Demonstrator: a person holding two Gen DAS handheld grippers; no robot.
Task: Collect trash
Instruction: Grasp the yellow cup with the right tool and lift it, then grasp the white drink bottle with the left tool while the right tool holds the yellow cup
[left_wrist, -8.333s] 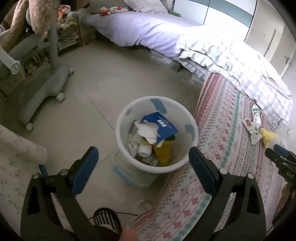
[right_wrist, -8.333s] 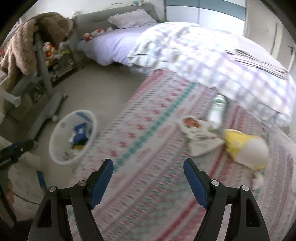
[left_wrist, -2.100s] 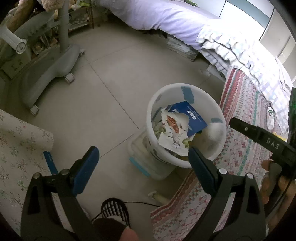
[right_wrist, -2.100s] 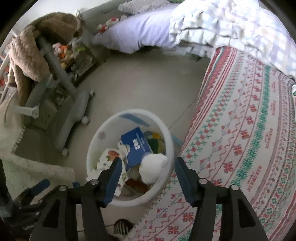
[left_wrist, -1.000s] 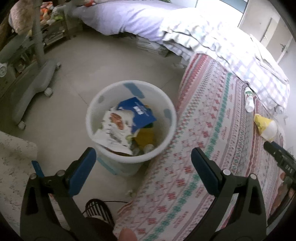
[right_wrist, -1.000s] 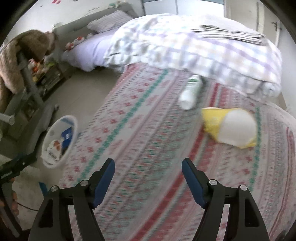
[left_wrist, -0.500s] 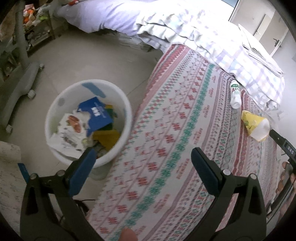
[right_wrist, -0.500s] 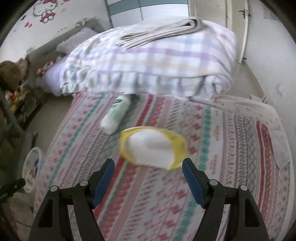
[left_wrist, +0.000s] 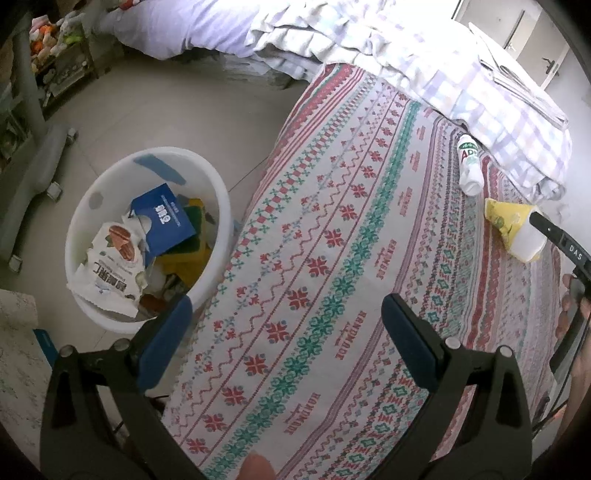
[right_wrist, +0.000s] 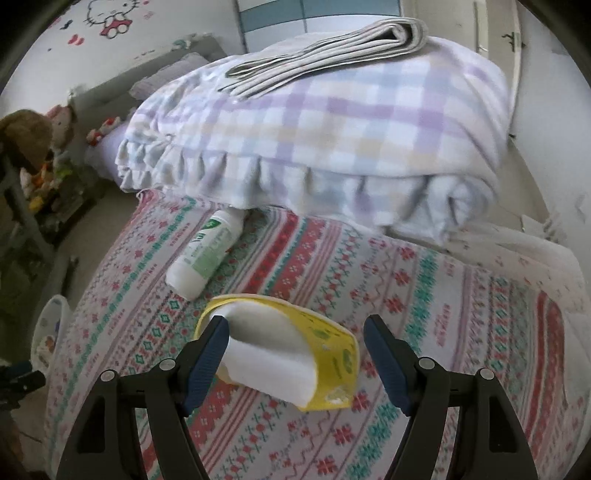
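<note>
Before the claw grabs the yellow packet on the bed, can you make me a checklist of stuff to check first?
1. Right gripper open: ok, its jaws stand wide apart.
2. Yellow packet between the jaws: ok, it lies in the gap; whether the near finger already touches its edge, cannot tell.
3. White bottle out of the way: ok, it lies beyond the packet, apart from the fingers.
4. Plaid blanket clear of the grab: ok, it sits farther back on the bed.
5. Left gripper free: ok, open with nothing in it.
6. Room in the white bin: cannot tell, it already holds a heap of trash.
</note>
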